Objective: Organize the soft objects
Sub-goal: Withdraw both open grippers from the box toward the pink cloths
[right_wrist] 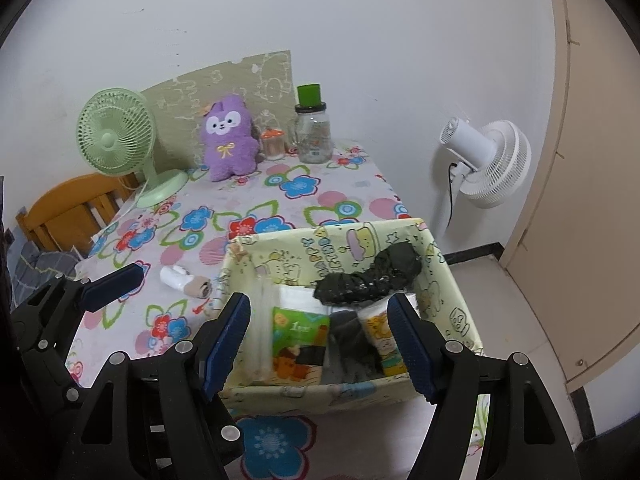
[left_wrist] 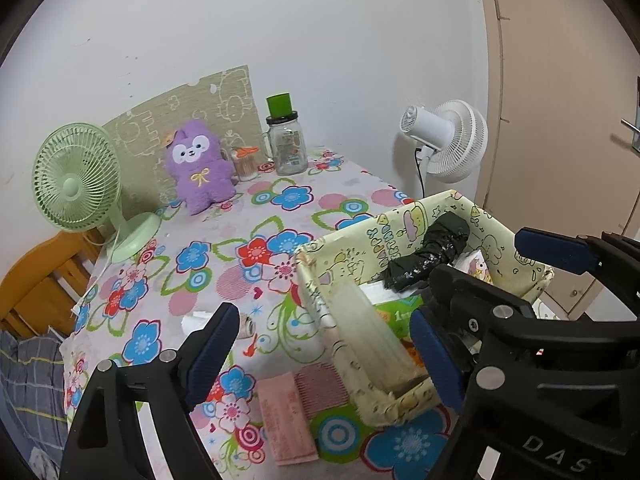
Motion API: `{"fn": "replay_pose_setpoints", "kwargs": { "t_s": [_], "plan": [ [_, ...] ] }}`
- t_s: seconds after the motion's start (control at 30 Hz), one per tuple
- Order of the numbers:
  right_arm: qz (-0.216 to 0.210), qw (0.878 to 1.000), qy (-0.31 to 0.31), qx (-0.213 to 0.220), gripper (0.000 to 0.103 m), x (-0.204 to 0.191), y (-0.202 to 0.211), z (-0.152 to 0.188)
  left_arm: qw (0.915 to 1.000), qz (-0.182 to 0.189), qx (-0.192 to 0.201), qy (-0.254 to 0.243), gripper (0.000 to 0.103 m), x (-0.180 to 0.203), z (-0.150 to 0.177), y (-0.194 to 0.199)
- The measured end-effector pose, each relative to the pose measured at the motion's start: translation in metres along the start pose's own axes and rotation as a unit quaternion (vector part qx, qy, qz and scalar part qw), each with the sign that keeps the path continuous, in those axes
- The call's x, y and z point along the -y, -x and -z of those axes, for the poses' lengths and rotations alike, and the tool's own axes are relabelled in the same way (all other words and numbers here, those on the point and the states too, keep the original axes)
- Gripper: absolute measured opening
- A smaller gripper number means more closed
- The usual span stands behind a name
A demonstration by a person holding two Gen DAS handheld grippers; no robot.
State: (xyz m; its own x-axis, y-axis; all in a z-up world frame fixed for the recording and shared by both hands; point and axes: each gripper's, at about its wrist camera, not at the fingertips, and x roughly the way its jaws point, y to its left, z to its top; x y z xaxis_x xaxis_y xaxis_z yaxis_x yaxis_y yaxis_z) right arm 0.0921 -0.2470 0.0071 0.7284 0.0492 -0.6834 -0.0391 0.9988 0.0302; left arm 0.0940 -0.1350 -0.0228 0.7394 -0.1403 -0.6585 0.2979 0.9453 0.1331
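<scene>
A pale yellow cartoon-print fabric box [right_wrist: 320,394] stands on the flowered table near its right edge. In it lie a rolled black cloth [right_wrist: 368,276], a green tissue pack [right_wrist: 300,340], a yellow pack [right_wrist: 380,336] and a dark cloth. My right gripper [right_wrist: 320,346] hangs open above the box, nothing between its pads. My left gripper [left_wrist: 324,356] is open over the box's left wall [left_wrist: 308,276] and the table, holding nothing. Left of the box lies a small white and tan roll [right_wrist: 184,280]. A purple plush [left_wrist: 200,166] sits at the back.
A pink comb pack [left_wrist: 296,412] lies by the box's near corner. At the back stand a green fan [left_wrist: 76,184], a glass jar [left_wrist: 286,148] with a green lid and a small jar [left_wrist: 246,164]. A white fan [left_wrist: 452,140] and a door [left_wrist: 560,120] are at right, a wooden chair [left_wrist: 40,280] at left.
</scene>
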Motion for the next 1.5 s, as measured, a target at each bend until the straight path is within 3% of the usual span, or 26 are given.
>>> {"fn": "replay_pose_setpoints", "kwargs": {
  "t_s": [0.83, 1.5],
  "plan": [
    [-0.020, 0.999, 0.037, 0.013, 0.074, -0.070, 0.020, 0.016, 0.9992, -0.025, 0.009, 0.028, 0.089, -0.052, 0.036, 0.036],
    [-0.045, 0.997, 0.066, 0.010, 0.074, -0.117, 0.009, 0.020, 0.9981, -0.040, -0.004, 0.047, 0.090, -0.091, 0.056, 0.030]
  ]
}}
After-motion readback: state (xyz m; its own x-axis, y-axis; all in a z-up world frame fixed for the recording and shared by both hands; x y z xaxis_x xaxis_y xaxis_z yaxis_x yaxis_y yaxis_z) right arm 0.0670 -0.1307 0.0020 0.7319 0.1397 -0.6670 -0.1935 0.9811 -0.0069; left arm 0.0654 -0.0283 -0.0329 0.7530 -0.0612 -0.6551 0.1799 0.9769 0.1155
